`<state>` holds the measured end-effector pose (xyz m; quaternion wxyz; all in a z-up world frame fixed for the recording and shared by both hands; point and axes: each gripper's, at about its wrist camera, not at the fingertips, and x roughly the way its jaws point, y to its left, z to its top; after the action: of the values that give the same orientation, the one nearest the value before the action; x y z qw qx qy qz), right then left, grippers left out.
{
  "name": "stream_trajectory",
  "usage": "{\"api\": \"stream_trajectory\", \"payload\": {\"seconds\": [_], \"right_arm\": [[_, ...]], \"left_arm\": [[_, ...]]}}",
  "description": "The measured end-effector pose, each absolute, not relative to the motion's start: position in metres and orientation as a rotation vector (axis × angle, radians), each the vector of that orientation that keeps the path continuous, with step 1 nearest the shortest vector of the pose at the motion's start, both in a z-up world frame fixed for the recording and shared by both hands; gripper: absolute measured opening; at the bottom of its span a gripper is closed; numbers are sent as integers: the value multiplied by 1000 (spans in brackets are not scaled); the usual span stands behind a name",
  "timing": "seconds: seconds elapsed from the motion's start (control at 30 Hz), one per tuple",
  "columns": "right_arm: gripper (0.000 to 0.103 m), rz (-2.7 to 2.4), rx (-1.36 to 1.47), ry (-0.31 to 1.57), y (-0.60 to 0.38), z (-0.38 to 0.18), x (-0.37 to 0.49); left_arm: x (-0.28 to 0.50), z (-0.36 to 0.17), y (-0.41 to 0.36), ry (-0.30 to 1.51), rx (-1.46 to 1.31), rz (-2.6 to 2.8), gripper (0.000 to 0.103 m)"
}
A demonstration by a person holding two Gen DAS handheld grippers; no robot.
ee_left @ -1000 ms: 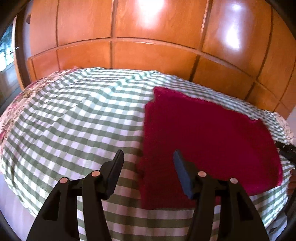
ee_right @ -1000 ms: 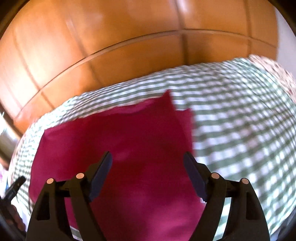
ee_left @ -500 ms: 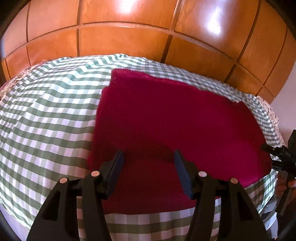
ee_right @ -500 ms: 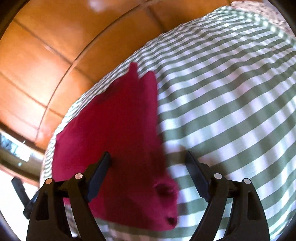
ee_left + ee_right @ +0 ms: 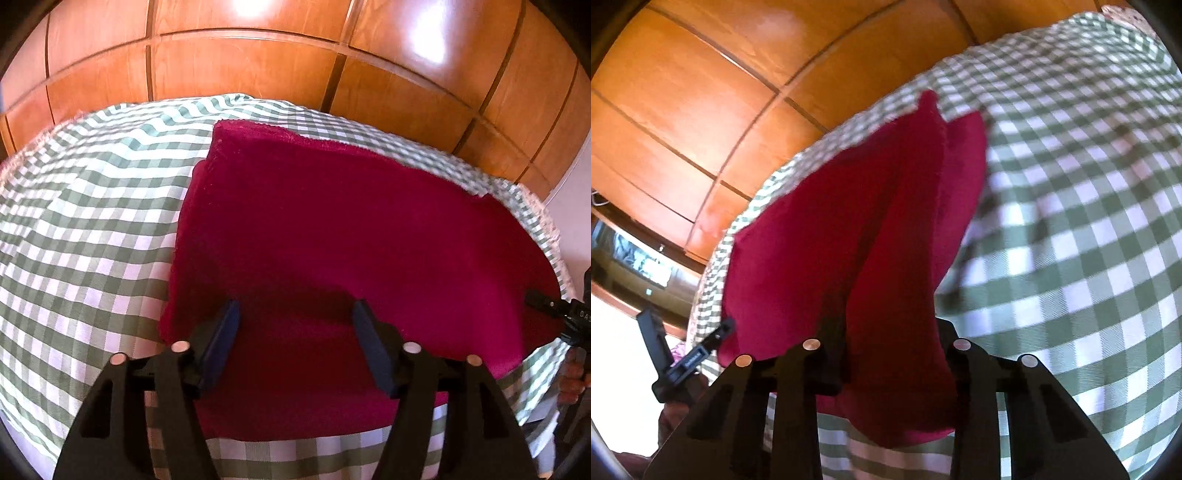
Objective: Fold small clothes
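While the left tongs (image 5: 295, 325) hover released over the red cloth (image 5: 343, 236), the right tongs (image 5: 886, 339) clench its bunched near corner above the checked bed (image 5: 1071, 221).

Bright daylight; glare is thrown on the wood panels (image 5: 258, 66). Edges are bent by fisheye; the right view is motion-blurred.

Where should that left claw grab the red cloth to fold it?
Probably the near left corner of the red cloth, coming in from the near edge. It lies flat on the checked cover, and the open left gripper hovers just right of that corner.
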<state>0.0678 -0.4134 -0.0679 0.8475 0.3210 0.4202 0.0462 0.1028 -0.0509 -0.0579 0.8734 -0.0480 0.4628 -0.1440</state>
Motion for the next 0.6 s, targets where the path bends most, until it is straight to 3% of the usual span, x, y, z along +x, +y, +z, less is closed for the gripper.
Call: {"api": "stream_trajectory", "payload": {"seconds": [0.07,0.17,0.47,0.6], "right_arm": [[29,122,656,857,-404,-51,68],[29,176,605,813,-385,-22,74],[28,320,464,770,-304,30,122],[28,388,402,793,-259,36,148]], "left_arm": [[105,-55,-38,973,-173,-327,41],[105,-51,-18,977,-281,-364,33],[95,-40,26,930,-374,-364,33],[95,-40,49,927,-480,-385,46]]}}
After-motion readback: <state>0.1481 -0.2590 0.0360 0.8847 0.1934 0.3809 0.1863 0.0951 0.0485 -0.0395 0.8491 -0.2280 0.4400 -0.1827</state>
